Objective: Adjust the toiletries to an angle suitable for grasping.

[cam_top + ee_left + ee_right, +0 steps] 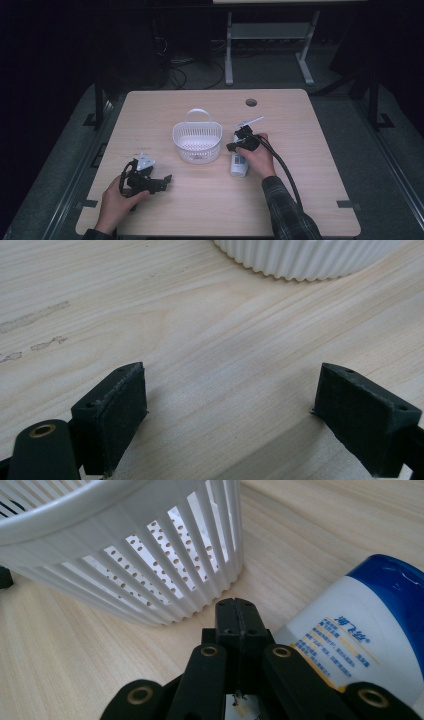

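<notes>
A white slatted basket [197,141] with a raised handle stands mid-table. Right of it lies a white bottle [238,163] with a blue cap and a blue-and-yellow label [370,625]. My right gripper [231,147] hovers over the bottle's upper part, pointing left at the basket [130,555]; its jaws are pressed together with nothing between them [239,611]. My left gripper [166,180] rests low near the table's front left, pointing right. Its jaws stand wide apart over bare wood [230,405], and the basket's base [305,257] lies beyond them.
The light wooden table [300,200] has a round cable hole [251,102] at the back right. Bare wood lies in front of and behind the basket. Cables and a white desk frame [229,50] stand on the dark floor beyond.
</notes>
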`<control>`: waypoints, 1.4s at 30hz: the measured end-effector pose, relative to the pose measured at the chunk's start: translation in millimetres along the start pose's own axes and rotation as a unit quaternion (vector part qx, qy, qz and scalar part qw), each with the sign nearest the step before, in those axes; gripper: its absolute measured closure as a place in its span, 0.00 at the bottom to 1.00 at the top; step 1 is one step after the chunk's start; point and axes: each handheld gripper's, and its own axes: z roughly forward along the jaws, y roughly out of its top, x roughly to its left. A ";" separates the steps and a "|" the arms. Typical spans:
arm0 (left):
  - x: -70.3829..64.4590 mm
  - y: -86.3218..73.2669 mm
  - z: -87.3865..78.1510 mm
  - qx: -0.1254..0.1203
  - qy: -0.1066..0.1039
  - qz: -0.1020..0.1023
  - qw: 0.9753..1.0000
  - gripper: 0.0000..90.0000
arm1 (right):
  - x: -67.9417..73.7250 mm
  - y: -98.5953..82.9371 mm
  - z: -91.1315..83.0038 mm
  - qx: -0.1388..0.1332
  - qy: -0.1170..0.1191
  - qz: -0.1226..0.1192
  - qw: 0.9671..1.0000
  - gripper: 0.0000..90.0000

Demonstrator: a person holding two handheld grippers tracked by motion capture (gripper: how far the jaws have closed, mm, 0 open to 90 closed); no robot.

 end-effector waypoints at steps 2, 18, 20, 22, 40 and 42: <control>0.0 0.0 0.0 0.000 0.000 0.000 1.000 0.14 | -1.0 -1.0 -1.4 -0.002 0.001 0.000 1.000 1.00; -0.1 0.0 0.1 0.000 0.001 0.000 1.000 0.14 | -7.6 -14.3 -9.1 0.003 -0.007 0.009 1.000 1.00; -0.1 0.0 0.0 0.000 0.001 0.000 1.000 0.14 | -6.2 -15.4 -10.8 0.004 -0.009 0.008 1.000 1.00; -0.1 0.0 0.1 0.000 0.001 0.000 1.000 0.14 | -4.5 -16.2 -12.2 0.005 -0.006 0.005 1.000 1.00; -0.1 0.0 0.1 0.000 0.001 0.000 1.000 0.14 | 6.7 -25.4 -14.6 0.017 0.003 -0.012 1.000 1.00; -0.1 0.0 0.1 0.000 0.001 0.000 1.000 0.14 | 5.5 -27.8 -17.7 0.016 0.001 -0.012 1.000 1.00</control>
